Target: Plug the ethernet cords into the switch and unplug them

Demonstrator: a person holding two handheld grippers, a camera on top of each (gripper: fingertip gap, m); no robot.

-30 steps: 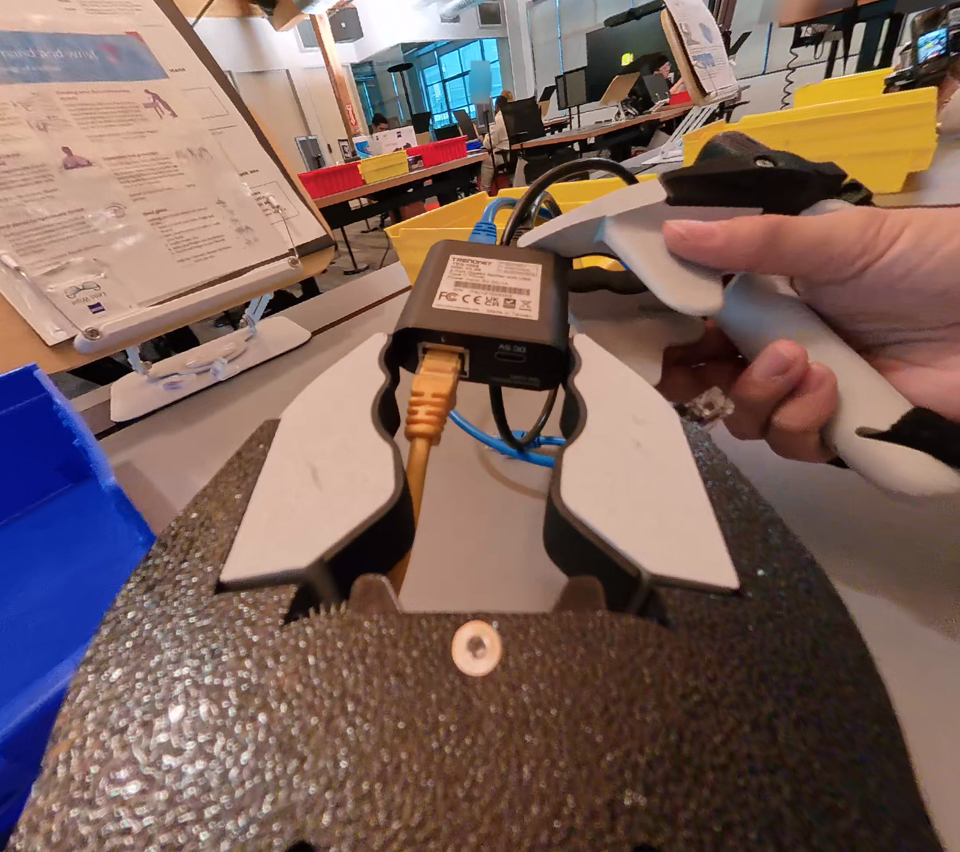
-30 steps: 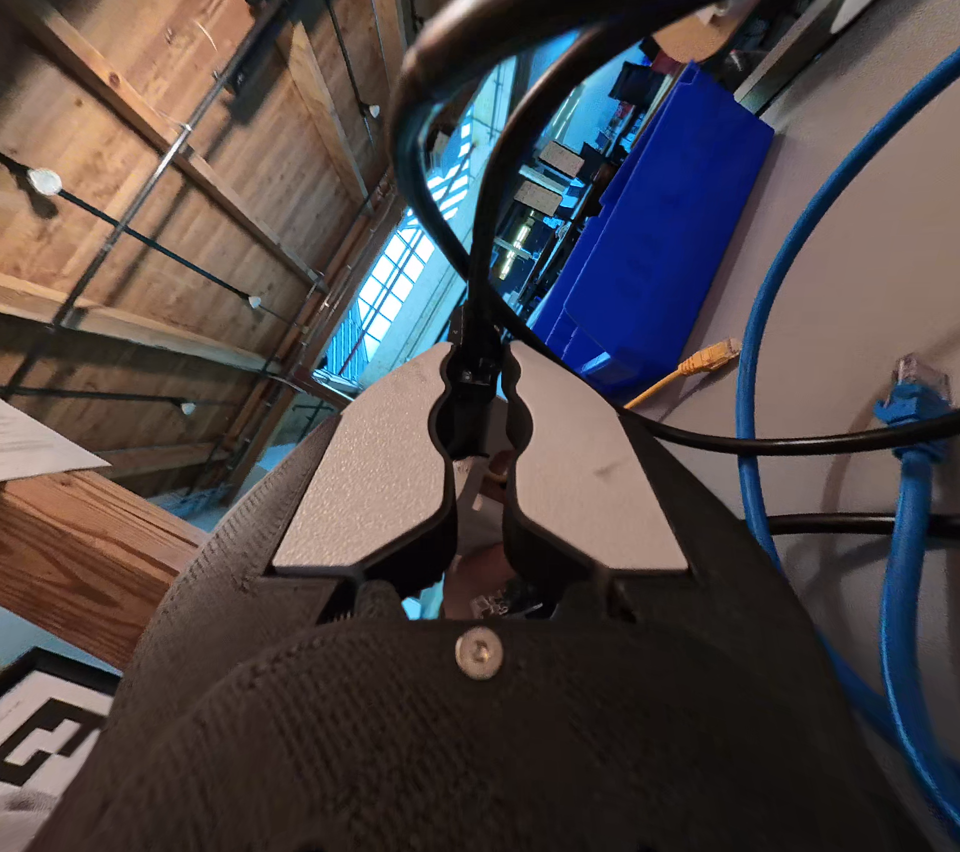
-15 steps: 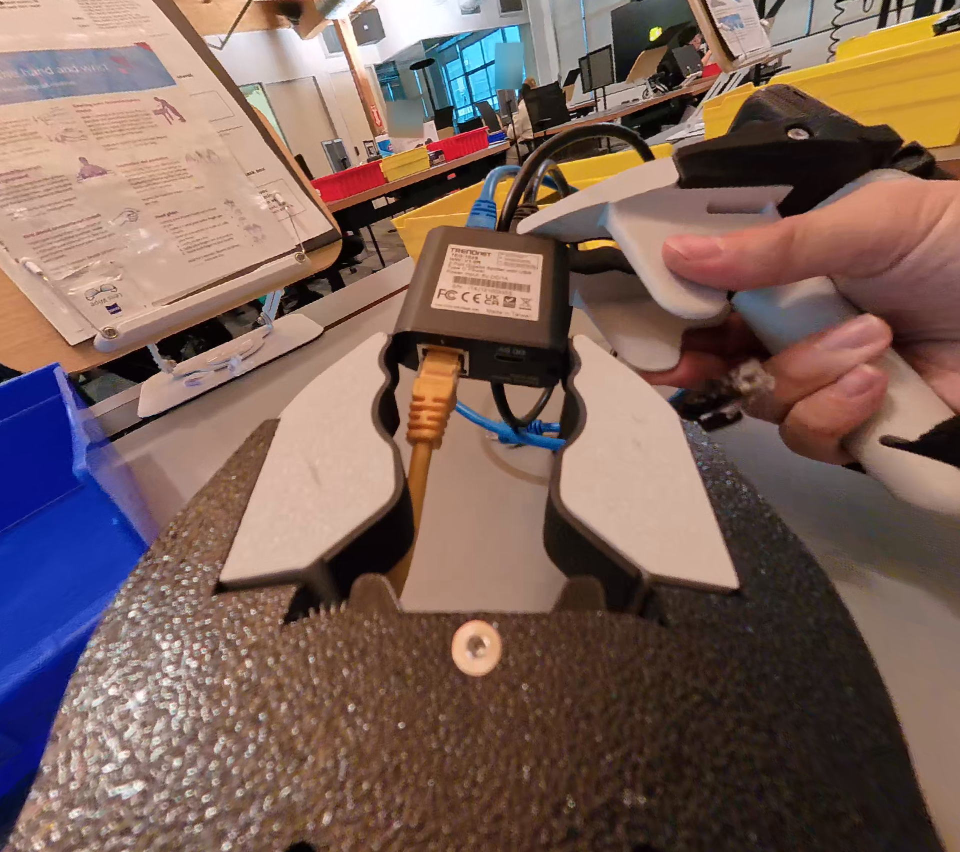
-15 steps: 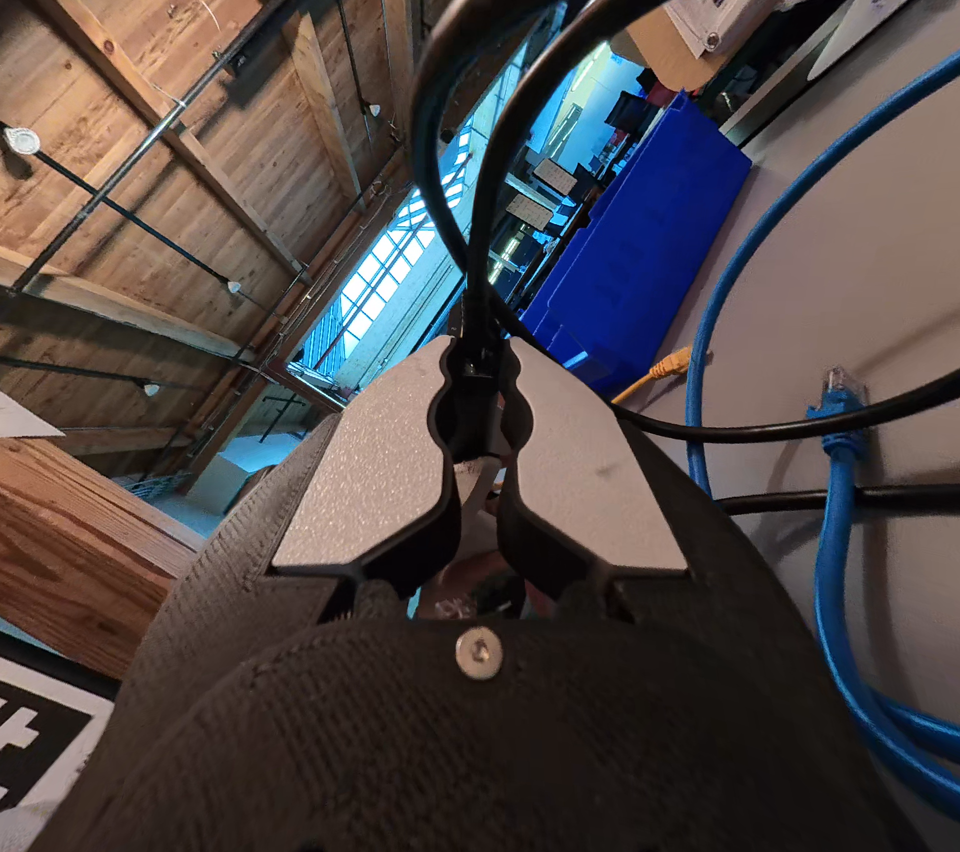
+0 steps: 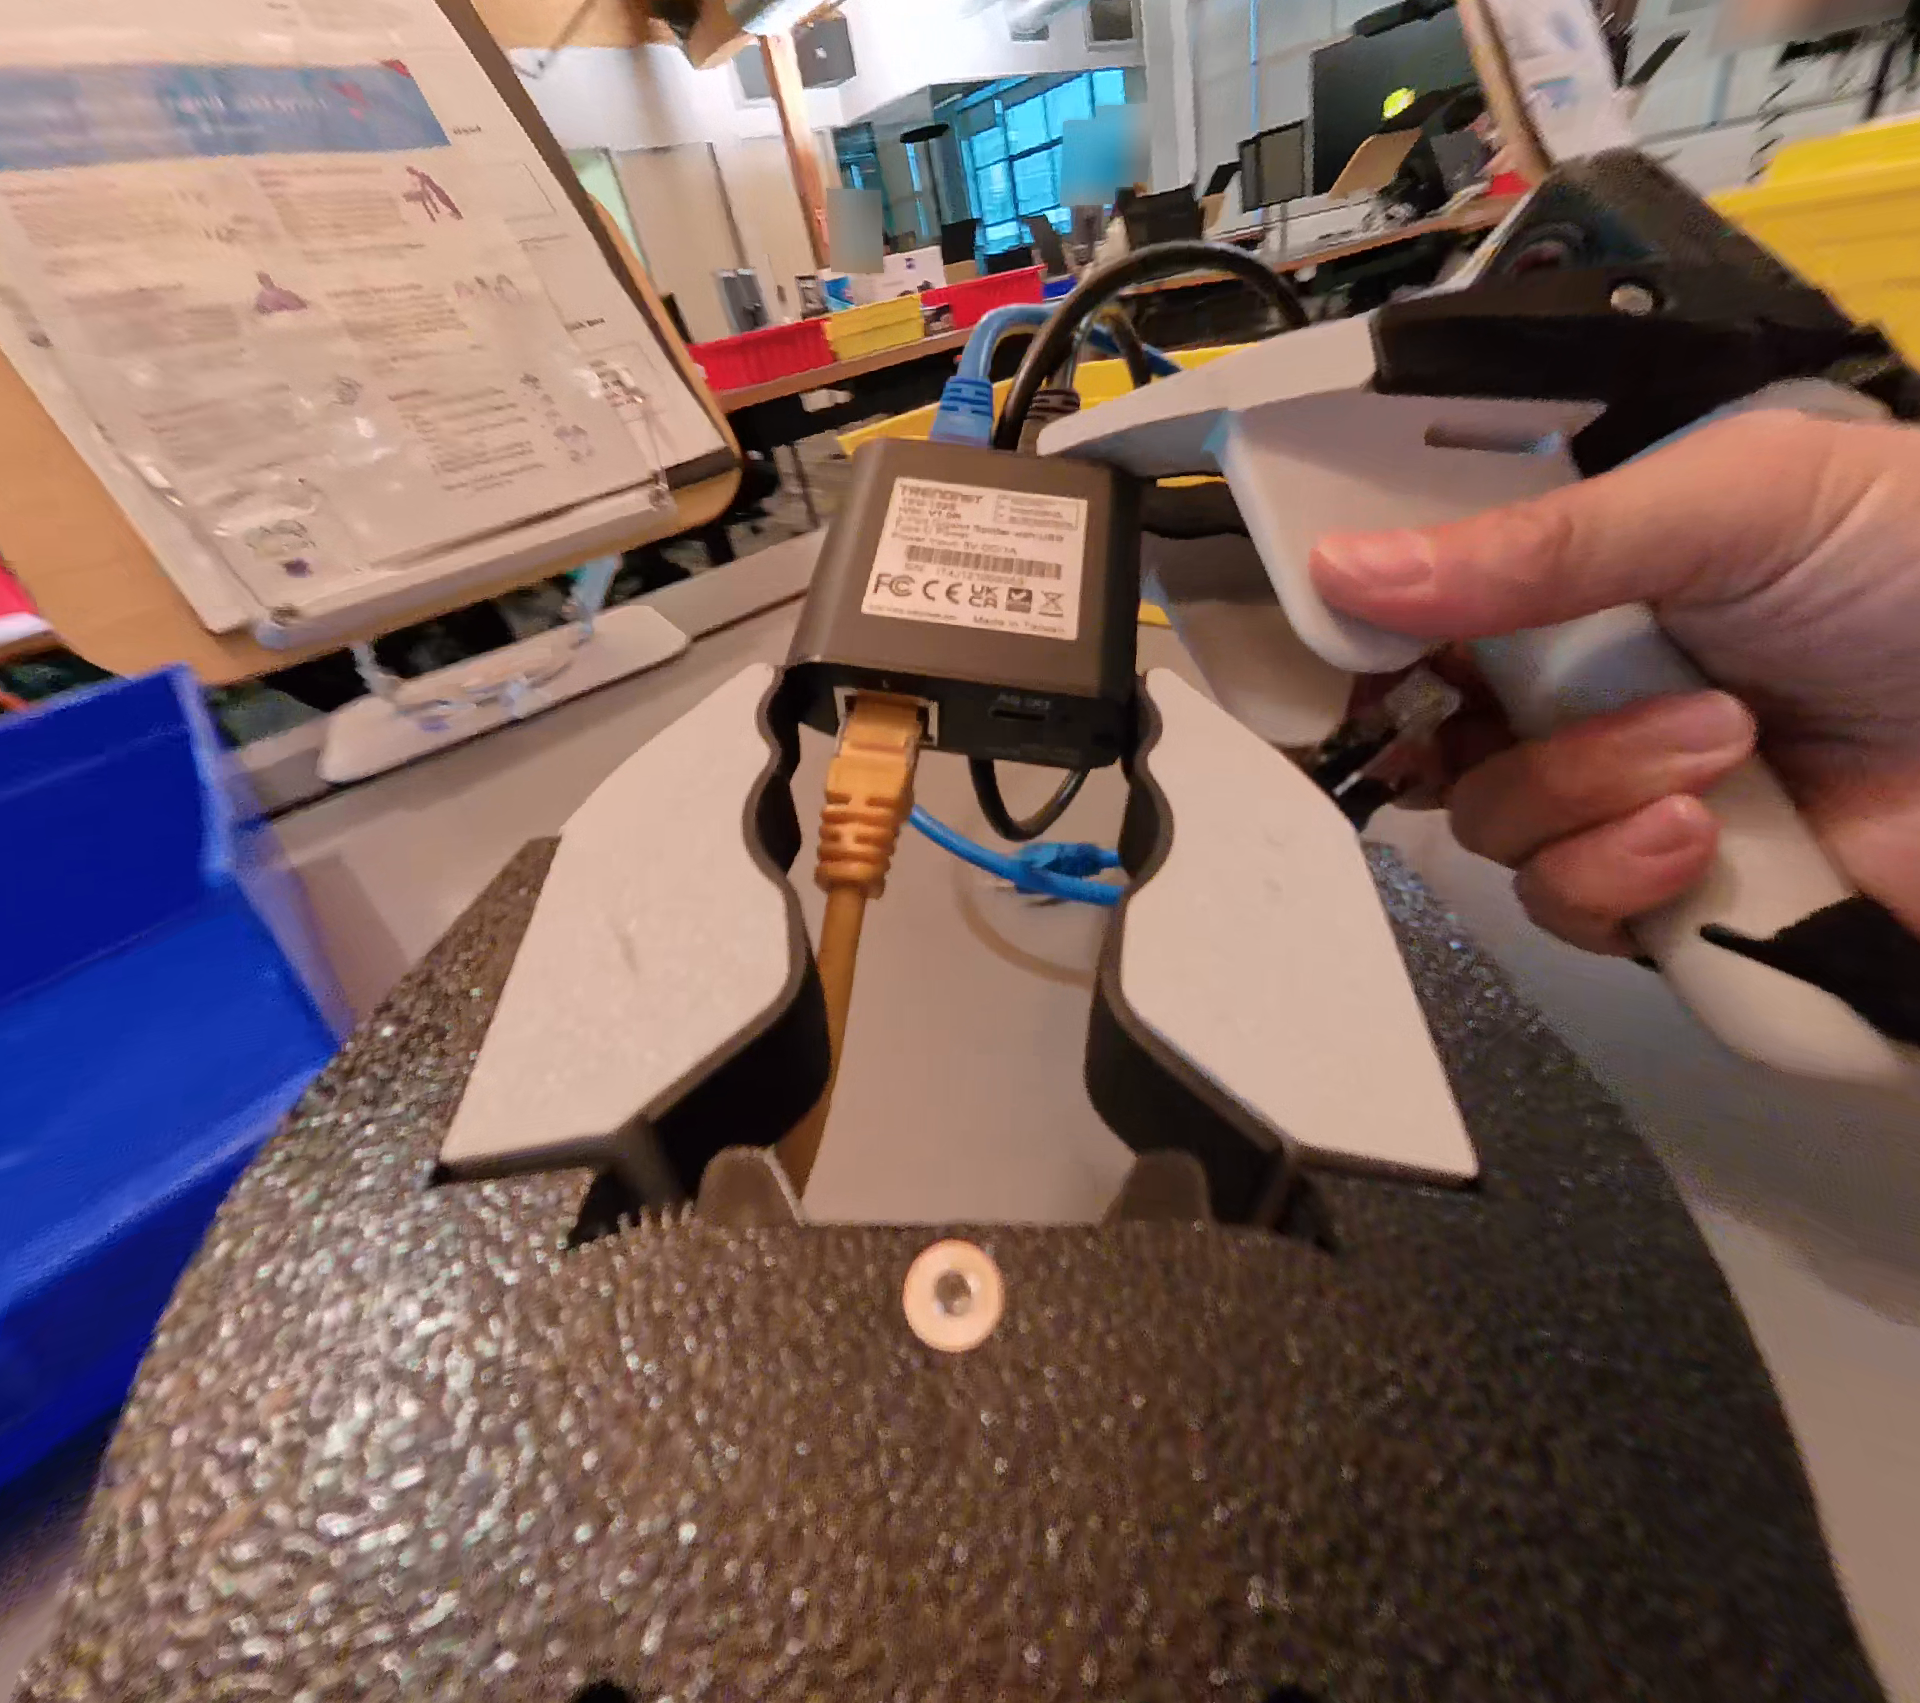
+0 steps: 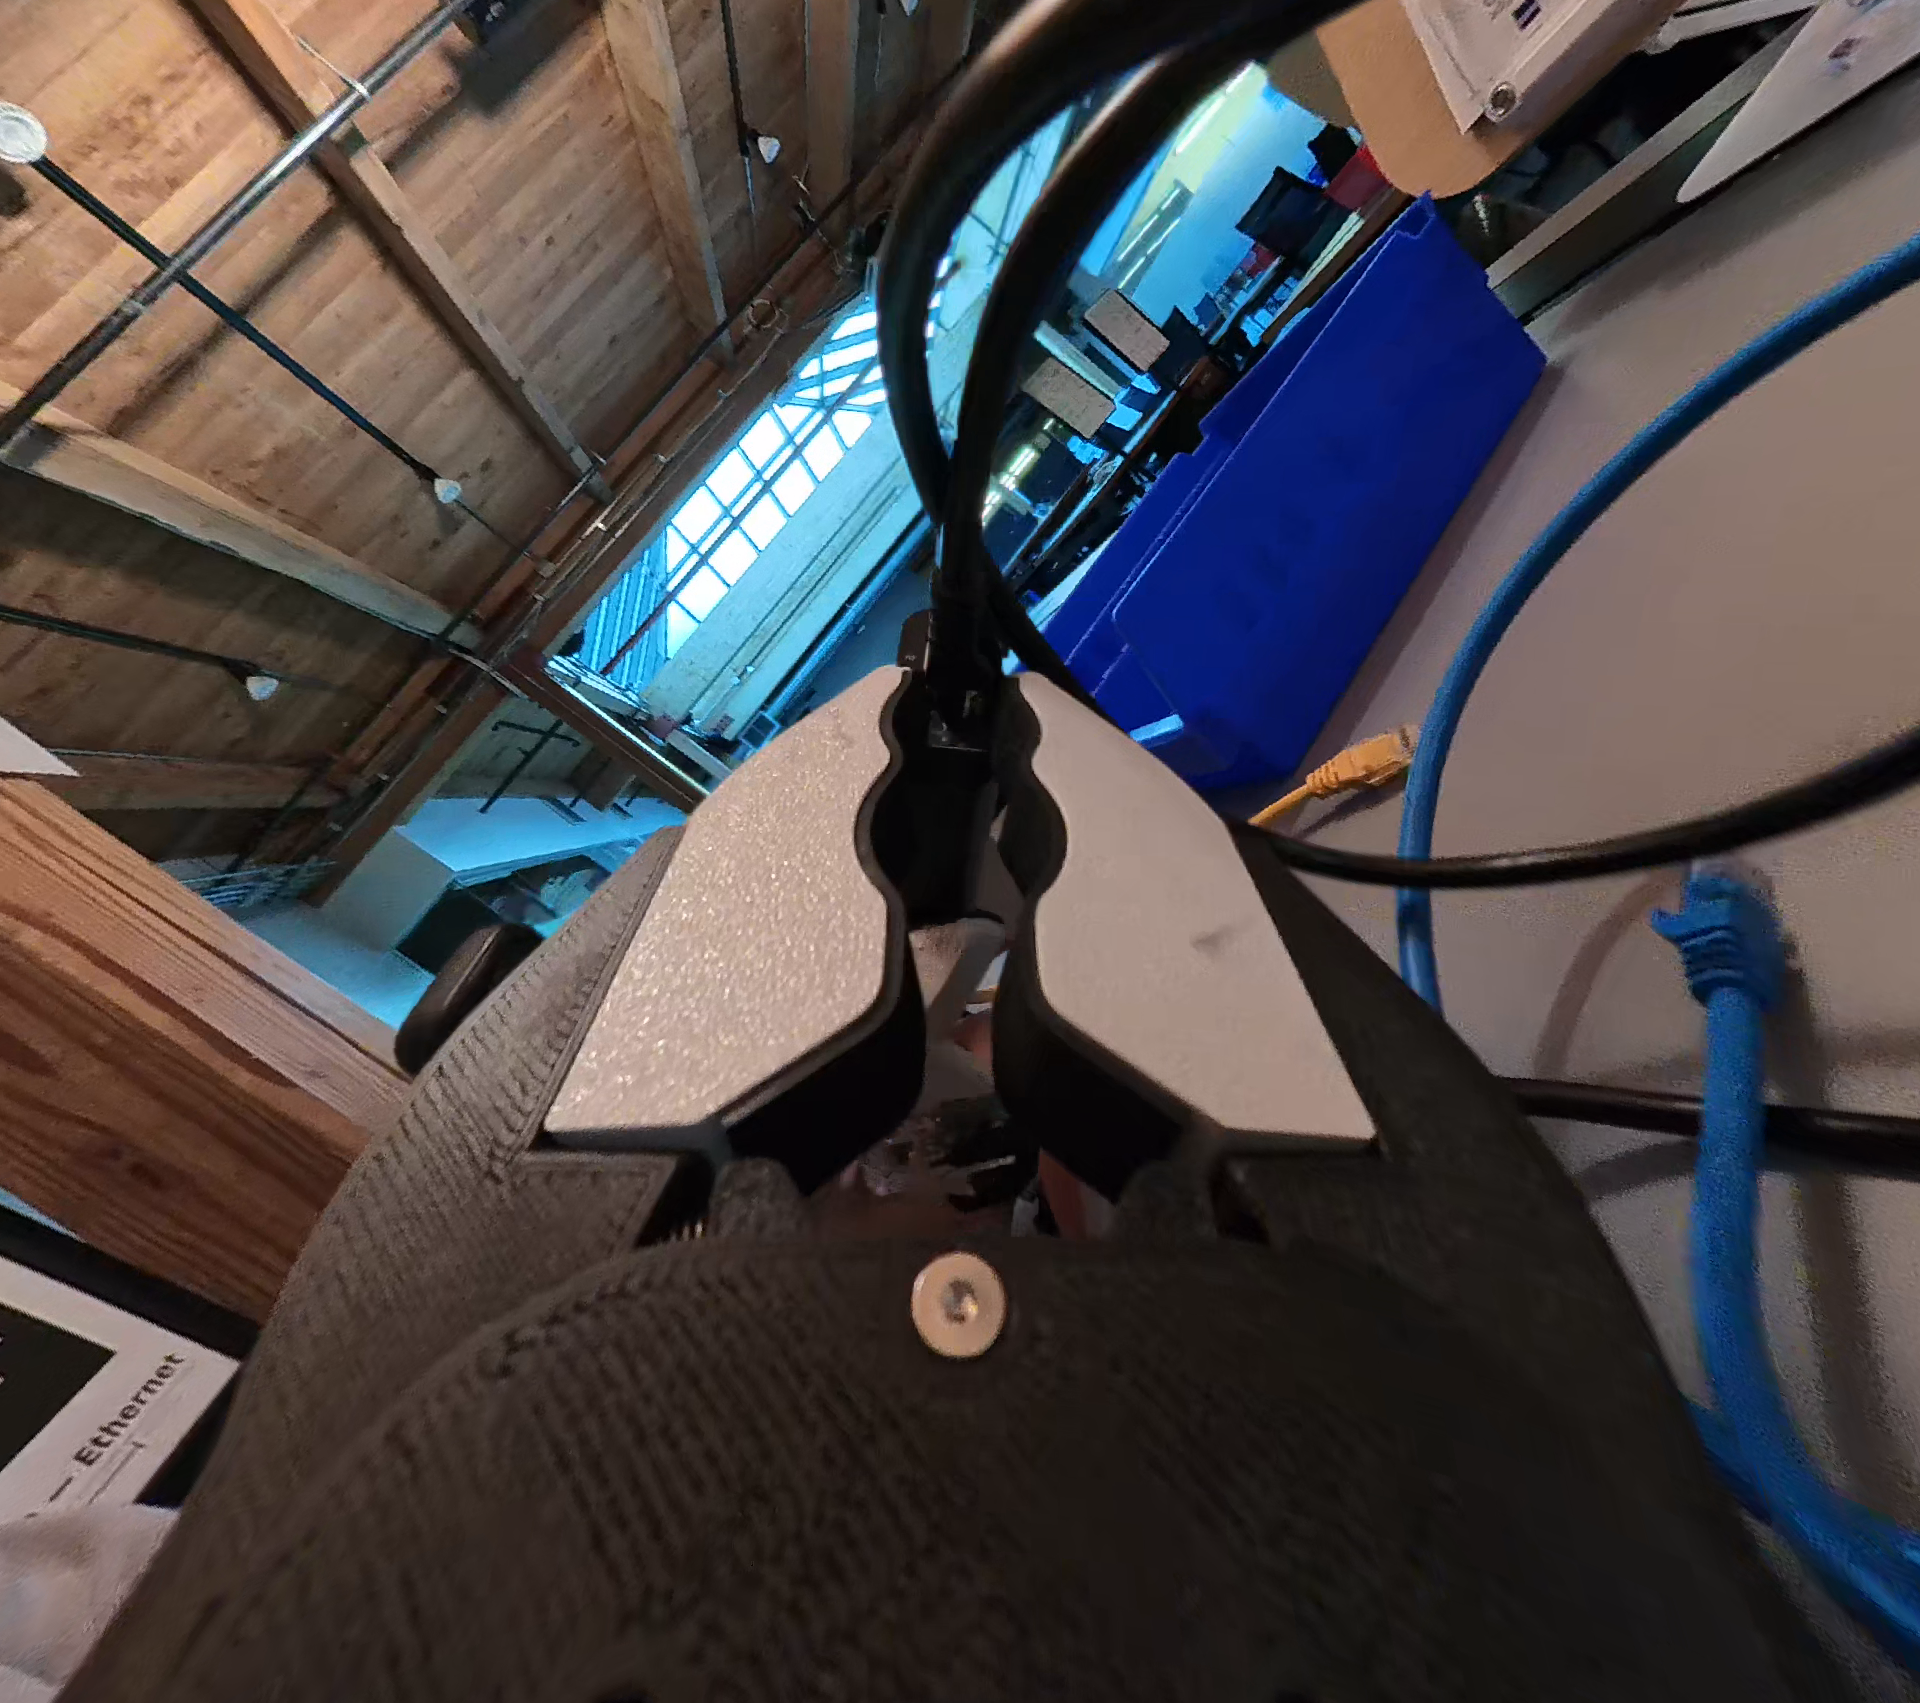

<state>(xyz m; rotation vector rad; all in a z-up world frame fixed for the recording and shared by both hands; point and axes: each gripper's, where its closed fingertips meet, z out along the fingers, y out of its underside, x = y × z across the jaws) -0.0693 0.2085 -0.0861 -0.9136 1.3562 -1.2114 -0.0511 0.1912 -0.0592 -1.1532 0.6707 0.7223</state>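
My left gripper (image 5: 956, 697) is shut on the small black switch (image 5: 977, 573) and holds it above the grey table (image 5: 956, 1082). An orange ethernet cord (image 5: 868, 801) is plugged into its near port. A blue cord (image 5: 966, 396) and a black cord (image 5: 1143, 282) enter its far side. My right gripper (image 5: 1081, 432), held by a hand (image 5: 1662, 614), reaches the switch's far side. In the right wrist view this gripper (image 6: 958, 697) is shut on the black cord's plug (image 6: 951, 749). The port itself is hidden.
A blue cord's loose plug (image 6: 1714, 926) and an orange plug (image 6: 1361, 765) lie on the table (image 6: 1714, 562). Blue bins (image 6: 1299, 510) stand at the left edge (image 5: 125, 978). A tilted document stand (image 5: 312, 251) is behind them. Yellow bins (image 5: 1829, 251) sit at the far right. The grippers are tip to tip, or close to it.
Both grippers keep their hold. The two have shifted slightly together, so the views have slid a little. The black cord's loop stays in place around the right gripper.
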